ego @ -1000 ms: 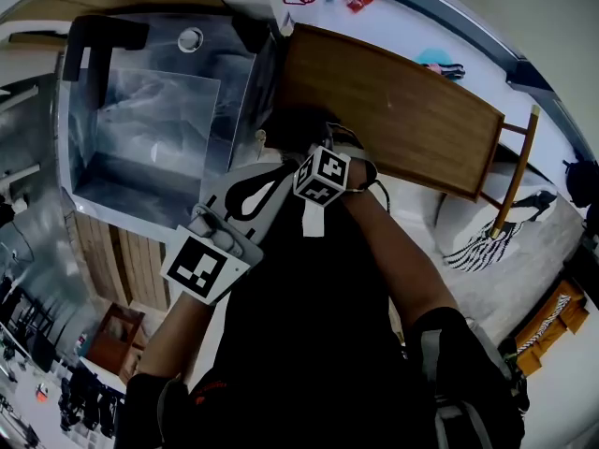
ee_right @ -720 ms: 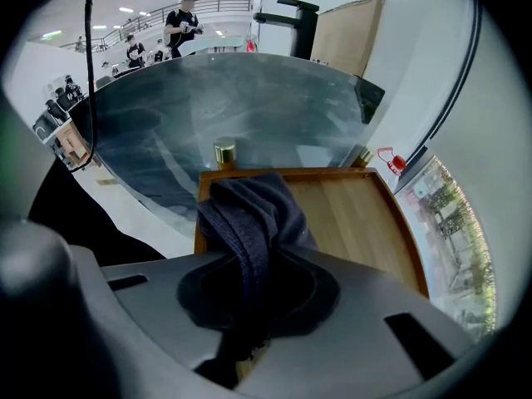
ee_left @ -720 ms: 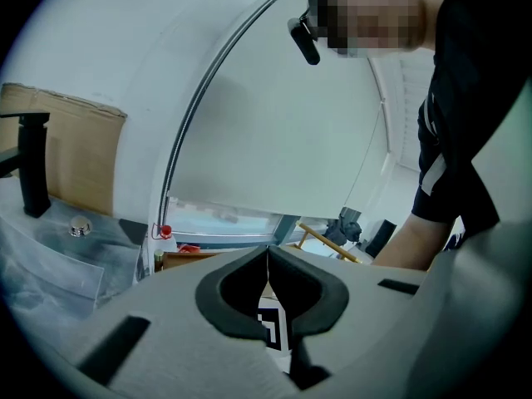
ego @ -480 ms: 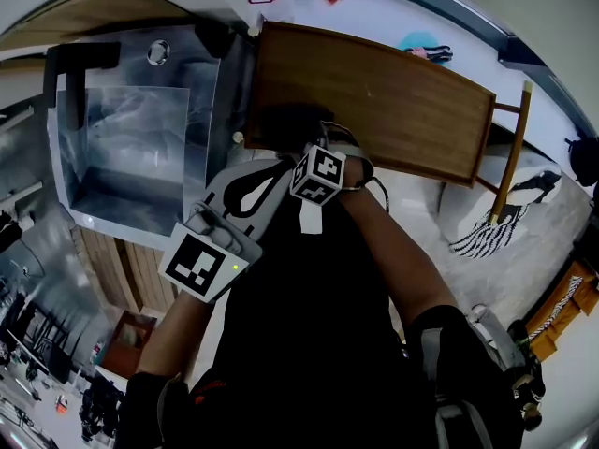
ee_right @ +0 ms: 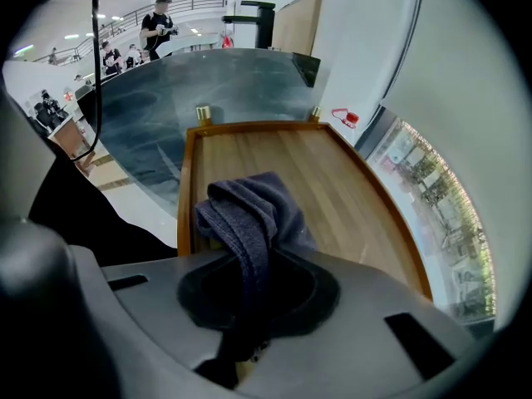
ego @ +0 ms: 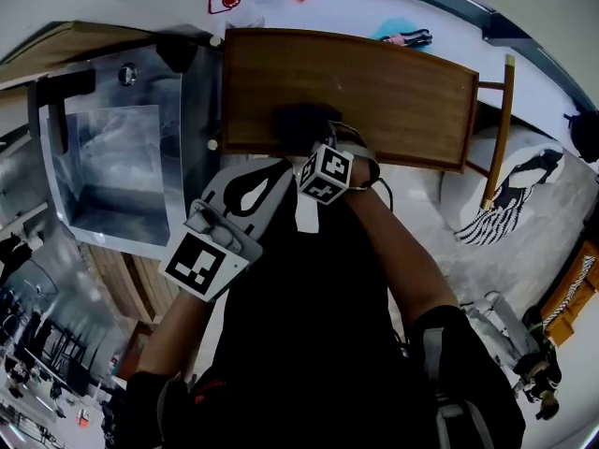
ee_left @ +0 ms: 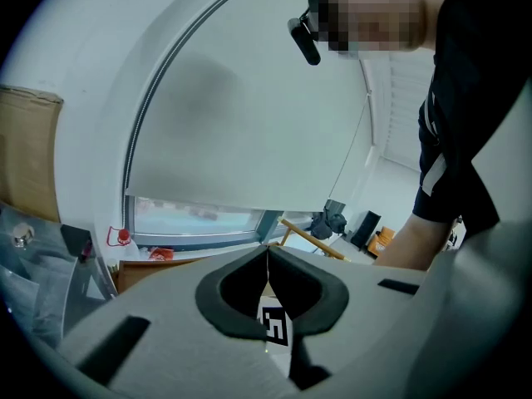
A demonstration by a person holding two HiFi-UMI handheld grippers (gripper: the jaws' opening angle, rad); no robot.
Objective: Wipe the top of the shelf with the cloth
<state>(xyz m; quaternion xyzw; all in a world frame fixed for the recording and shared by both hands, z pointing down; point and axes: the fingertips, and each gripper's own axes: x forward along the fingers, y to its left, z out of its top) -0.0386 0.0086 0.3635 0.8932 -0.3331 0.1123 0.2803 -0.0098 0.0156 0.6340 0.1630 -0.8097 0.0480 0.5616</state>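
Note:
The wooden shelf top [ego: 393, 92] lies straight ahead in the head view, and it fills the middle of the right gripper view [ee_right: 332, 198]. A dark blue-grey cloth [ego: 301, 120] rests on the shelf near its front edge. My right gripper [ego: 316, 146] is shut on the cloth [ee_right: 249, 214], which bunches up between the jaws and spills forward onto the wood. My left gripper [ego: 245, 193] hangs beside the right one, off the shelf's front edge. Its jaws [ee_left: 267, 252] are shut with nothing in them and point up toward a window.
A steel sink [ego: 112, 157] with a black faucet [ee_right: 258, 15] borders the shelf's left end. A white sill behind holds a red item [ego: 225, 0] and a teal one [ego: 398, 34]. A slanted wooden post [ego: 496, 129] and a striped fabric [ego: 510, 195] stand right.
The cloth and my right gripper now sit farther from the shelf's left end, toward its middle. The head view has swung so the shelf lies more level. The left gripper holds its pose.

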